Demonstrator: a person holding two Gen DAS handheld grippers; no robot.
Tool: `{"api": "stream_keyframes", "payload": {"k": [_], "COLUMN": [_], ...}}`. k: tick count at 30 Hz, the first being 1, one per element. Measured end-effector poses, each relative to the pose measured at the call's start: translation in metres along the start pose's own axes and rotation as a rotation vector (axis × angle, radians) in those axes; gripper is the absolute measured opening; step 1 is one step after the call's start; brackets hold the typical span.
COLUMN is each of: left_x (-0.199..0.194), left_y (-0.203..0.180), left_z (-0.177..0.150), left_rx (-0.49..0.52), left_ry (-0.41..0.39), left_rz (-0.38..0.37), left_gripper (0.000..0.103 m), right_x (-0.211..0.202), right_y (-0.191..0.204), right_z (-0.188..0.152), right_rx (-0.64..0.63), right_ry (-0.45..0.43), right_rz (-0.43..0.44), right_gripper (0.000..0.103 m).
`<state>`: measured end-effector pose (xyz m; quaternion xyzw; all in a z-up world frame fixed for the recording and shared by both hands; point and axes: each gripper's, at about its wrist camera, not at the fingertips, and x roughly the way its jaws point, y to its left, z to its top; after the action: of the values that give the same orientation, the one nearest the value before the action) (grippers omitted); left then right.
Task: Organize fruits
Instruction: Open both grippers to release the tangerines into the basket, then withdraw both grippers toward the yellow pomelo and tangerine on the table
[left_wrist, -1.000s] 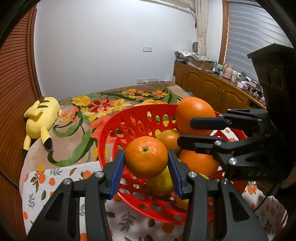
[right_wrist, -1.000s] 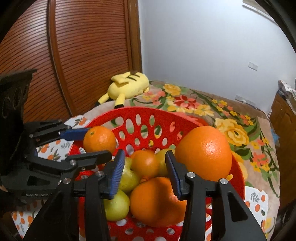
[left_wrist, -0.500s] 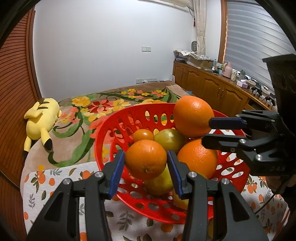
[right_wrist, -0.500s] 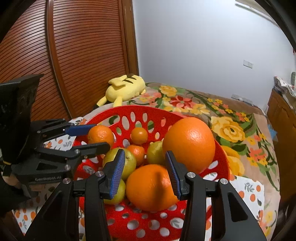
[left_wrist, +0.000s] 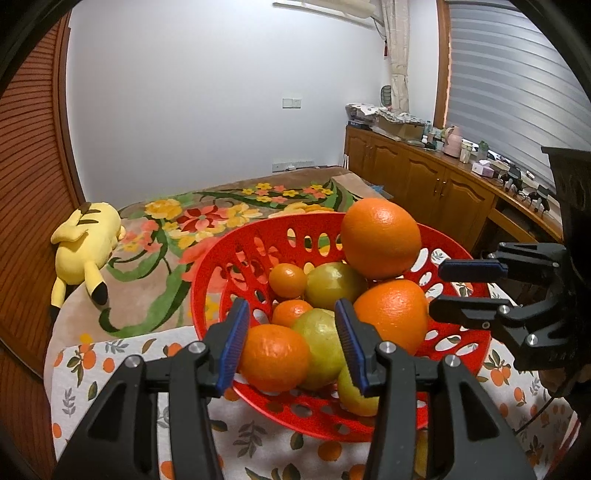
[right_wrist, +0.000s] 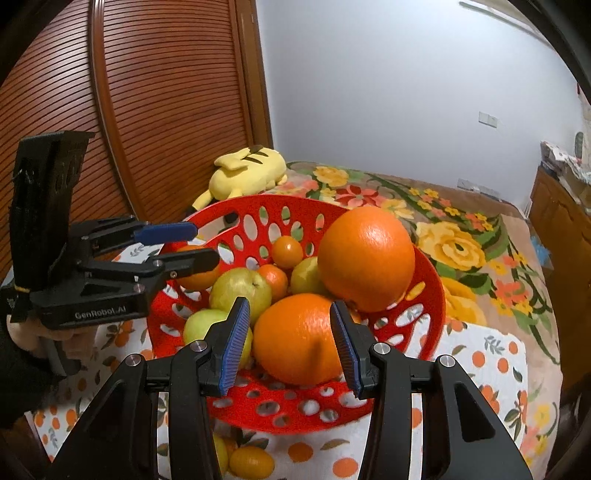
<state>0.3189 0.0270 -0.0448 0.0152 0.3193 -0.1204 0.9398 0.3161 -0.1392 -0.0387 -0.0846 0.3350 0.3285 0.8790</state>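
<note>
A red perforated basket (left_wrist: 258, 236) (right_wrist: 258, 201) holds two large oranges (left_wrist: 380, 238) (right_wrist: 299, 339), green fruits (left_wrist: 321, 354) and small mandarins. One mandarin (left_wrist: 273, 356) (right_wrist: 195, 278) lies on the pile at the basket's near-left rim. My left gripper (left_wrist: 293, 343) (right_wrist: 205, 245) stands over it with its jaws opening. The mandarin sits low between the blue pads, beside the left one and clear of the right one. My right gripper (right_wrist: 290, 343) (left_wrist: 437, 291) hovers at the basket's right rim, open with nothing between its fingers. The lower large orange lies beyond them.
The basket stands on a white cloth (left_wrist: 103, 369) printed with oranges. A small orange fruit (right_wrist: 251, 461) lies on the cloth in front of the basket. Behind are a floral bedspread (left_wrist: 207, 218), a yellow plush toy (left_wrist: 85, 240), wooden cabinets (left_wrist: 424, 184) and a slatted wooden door (right_wrist: 166, 92).
The mandarin, earlier gripped high between my left pads, has sunk onto the pile and the pads have parted from it. My right gripper has drawn back rightward, from over the fruit to the rim.
</note>
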Motion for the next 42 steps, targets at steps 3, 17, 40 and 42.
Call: {"api": "stream_keyframes", "payload": {"k": [3, 17, 40, 42], "left_x": [-0.008, -0.056, -0.050, -0.048], "left_y": [-0.004, -0.036, -0.098, -0.101], "left_z": [0.000, -0.018, -0.091, -0.093], "left_rx": [0.010, 0.028, 0.001, 0.002], "left_ry": [-0.009, -0.018, 0.097, 0.103], "left_rz": [0.004, -0.009, -0.076, -0.083], "left_gripper": [0.051, 0.062, 0.064, 0.064], "right_x": [-0.008, -0.053, -0.072, -0.071], "right_y": [0.001, 0.010, 0.007, 0.007], "right_z": [-0.005, -0.036, -0.109, -0.110], "right_rx": [0.005, 0.057, 0.164, 0.167], "right_ry": [-0.005, -0.031, -0.003, -0.003], "right_rz": [-0.007, -0.060, -0.105, -0.104], "right_gripper": [0.046, 0.054, 0.064, 0.064]}}
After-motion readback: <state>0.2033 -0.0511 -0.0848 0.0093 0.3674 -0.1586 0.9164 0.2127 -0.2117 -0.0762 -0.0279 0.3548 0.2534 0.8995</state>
